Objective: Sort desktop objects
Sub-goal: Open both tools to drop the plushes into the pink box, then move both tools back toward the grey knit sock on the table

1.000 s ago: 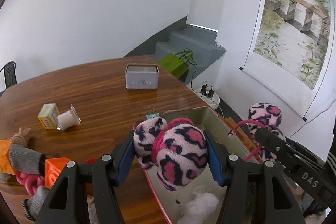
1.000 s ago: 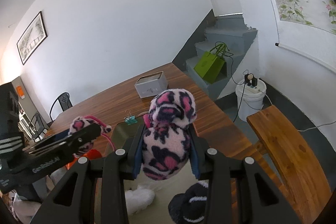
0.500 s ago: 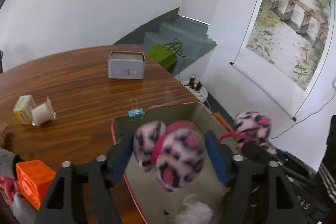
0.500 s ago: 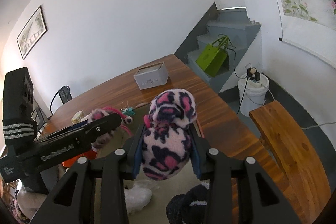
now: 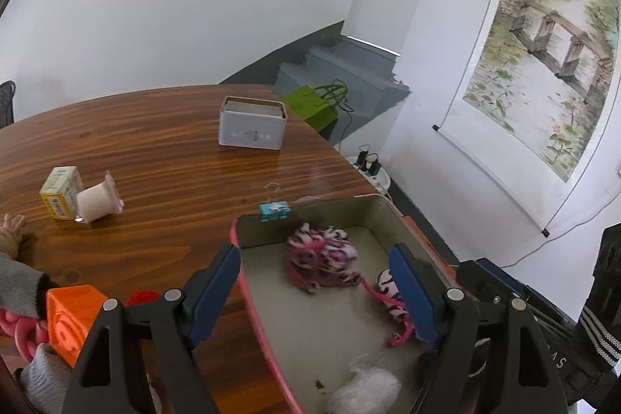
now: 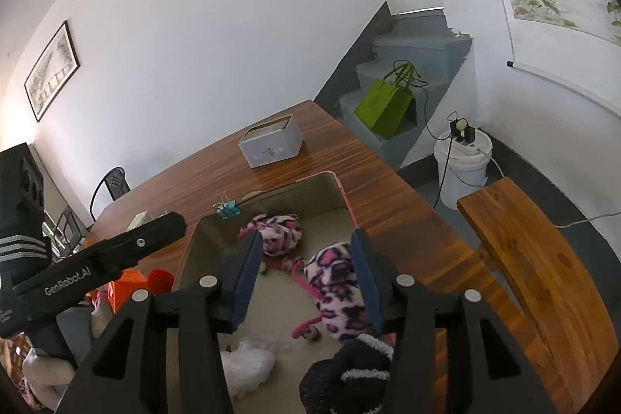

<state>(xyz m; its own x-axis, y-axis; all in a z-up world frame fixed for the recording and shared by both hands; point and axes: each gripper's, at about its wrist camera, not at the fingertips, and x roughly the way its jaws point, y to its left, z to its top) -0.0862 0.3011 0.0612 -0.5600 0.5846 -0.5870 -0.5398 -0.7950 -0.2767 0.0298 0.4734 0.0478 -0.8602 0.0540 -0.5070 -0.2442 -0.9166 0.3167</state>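
A second earlier each tool had clenched one furry cup of the pink-and-black leopard-print plush earmuffs (image 5: 324, 255) above the pink-rimmed, olive-lined metal tray (image 5: 248, 301). Now the left tool (image 5: 314, 290) and the right tool (image 6: 306, 278) both had jaws opening and gripping nothing. The earmuffs lay dropped on the tray floor, one cup toward the far wall, the other on the right. That item looked sorted; the orange plastic cube (image 5: 71, 319) at near left on the wooden table (image 5: 163, 158) remained outside.

Pink leopard-print plush earmuffs (image 5: 322, 255) lying loose on the floor of the pink-rimmed tray (image 5: 248, 293), 2 pads apart, near its far wall.
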